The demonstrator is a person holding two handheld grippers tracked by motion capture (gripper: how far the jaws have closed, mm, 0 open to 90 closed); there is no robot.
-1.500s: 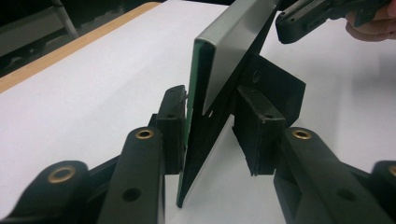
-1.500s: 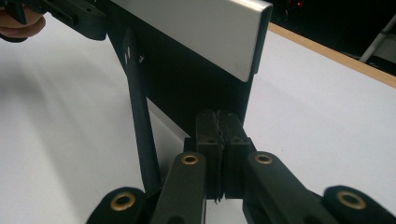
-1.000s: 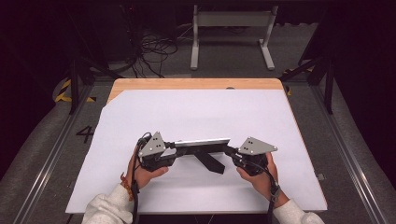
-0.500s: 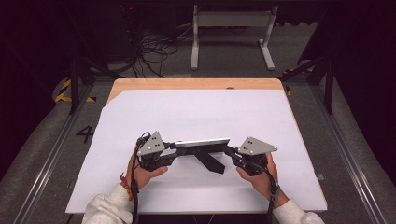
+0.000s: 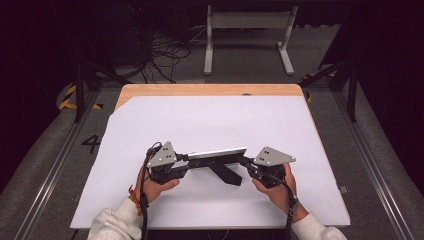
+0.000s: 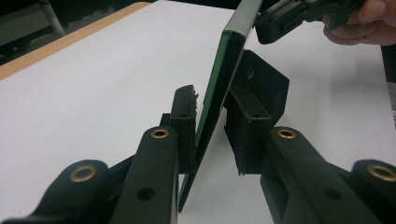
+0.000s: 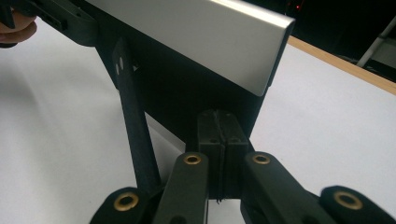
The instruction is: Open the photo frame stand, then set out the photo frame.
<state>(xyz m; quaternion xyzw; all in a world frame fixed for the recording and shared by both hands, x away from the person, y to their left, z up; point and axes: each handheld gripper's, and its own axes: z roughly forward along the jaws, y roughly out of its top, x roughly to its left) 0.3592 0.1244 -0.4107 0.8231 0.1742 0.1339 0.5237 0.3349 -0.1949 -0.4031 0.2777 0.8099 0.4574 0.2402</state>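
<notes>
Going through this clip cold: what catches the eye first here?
A flat panel with a silver top edge and a black prop leg is held on edge between two hand-held grippers, near the front middle of the white-covered table. The right gripper is shut at the panel's lower edge. In the left gripper view, the left gripper straddles the other end, one pad against the green face, the other just clear.

A white sheet (image 5: 215,125) covers the wooden table (image 5: 210,90); beyond it, tangled cables (image 5: 165,50) (dark floor) and a grey stand (image 5: 247,22).
</notes>
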